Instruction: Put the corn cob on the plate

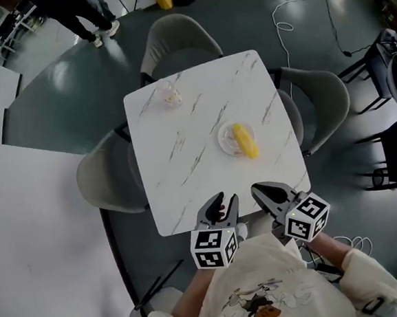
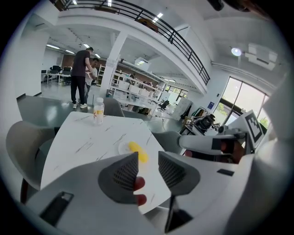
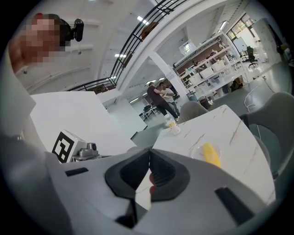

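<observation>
The yellow corn cob (image 1: 245,140) lies across a small clear plate (image 1: 224,139) at the right of the white marble table (image 1: 185,162). Both grippers hang over the table's near edge, close to the person's body and well short of the corn. My left gripper (image 1: 220,205) has its jaws partly apart with nothing between them; in the left gripper view (image 2: 148,156) the corn (image 2: 138,152) and plate (image 2: 122,148) show beyond its tips. My right gripper (image 1: 266,195) has its jaws together and empty (image 3: 149,154), with the corn (image 3: 211,154) ahead to the right.
A clear bottle (image 1: 170,95) stands at the table's far left corner. Grey chairs ring the table at the far side (image 1: 174,42), the right (image 1: 321,102) and the left (image 1: 107,179). A white surface (image 1: 38,223) fills the left. Two people (image 2: 85,75) stand far off.
</observation>
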Motion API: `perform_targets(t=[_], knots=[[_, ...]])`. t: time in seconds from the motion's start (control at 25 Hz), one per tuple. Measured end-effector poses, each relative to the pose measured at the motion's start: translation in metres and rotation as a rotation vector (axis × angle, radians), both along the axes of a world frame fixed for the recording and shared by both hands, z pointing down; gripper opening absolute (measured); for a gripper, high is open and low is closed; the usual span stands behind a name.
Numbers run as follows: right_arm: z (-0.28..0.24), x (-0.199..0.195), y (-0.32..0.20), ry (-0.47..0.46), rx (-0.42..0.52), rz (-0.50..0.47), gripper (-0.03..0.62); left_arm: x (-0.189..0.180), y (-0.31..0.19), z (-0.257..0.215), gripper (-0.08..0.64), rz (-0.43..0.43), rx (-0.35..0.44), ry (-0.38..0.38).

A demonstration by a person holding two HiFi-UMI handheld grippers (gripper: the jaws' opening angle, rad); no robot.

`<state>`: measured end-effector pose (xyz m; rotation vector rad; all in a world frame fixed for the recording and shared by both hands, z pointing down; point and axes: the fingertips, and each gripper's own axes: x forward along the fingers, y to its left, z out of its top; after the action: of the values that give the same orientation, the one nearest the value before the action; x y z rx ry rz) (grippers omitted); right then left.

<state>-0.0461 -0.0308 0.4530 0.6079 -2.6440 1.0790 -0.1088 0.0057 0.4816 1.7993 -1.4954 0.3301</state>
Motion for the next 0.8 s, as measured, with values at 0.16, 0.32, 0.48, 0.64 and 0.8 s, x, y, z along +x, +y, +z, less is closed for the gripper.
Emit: perform_targets(t=[0.16,0.32,0.48,0.64,0.8], knots=[[-0.009,-0.001,0.015,-0.017,-0.001,0.013,0.006,-0.009,0.019,-0.017,0.087,-0.054,0.027,-0.018],[-0.015,-0.002,0.035,-0.023,0.016,0.017,0.006,-0.019,0.044,-0.033,0.021,-0.121,0.066,-0.006],[-0.033,-0.009,0.052,-0.030,0.035,0.012,0.006,-0.032,0.075,-0.048,0.009,-0.178,0.090,0.050],[-0.037,-0.013,0.068,-0.028,0.075,0.004,0.006,-0.039,0.104,-0.053,0.009,-0.210,0.101,0.108],[-0.033,-0.021,0.082,-0.018,0.112,-0.028,0.006,-0.045,0.117,-0.050,0.009,-0.233,0.099,0.138]])
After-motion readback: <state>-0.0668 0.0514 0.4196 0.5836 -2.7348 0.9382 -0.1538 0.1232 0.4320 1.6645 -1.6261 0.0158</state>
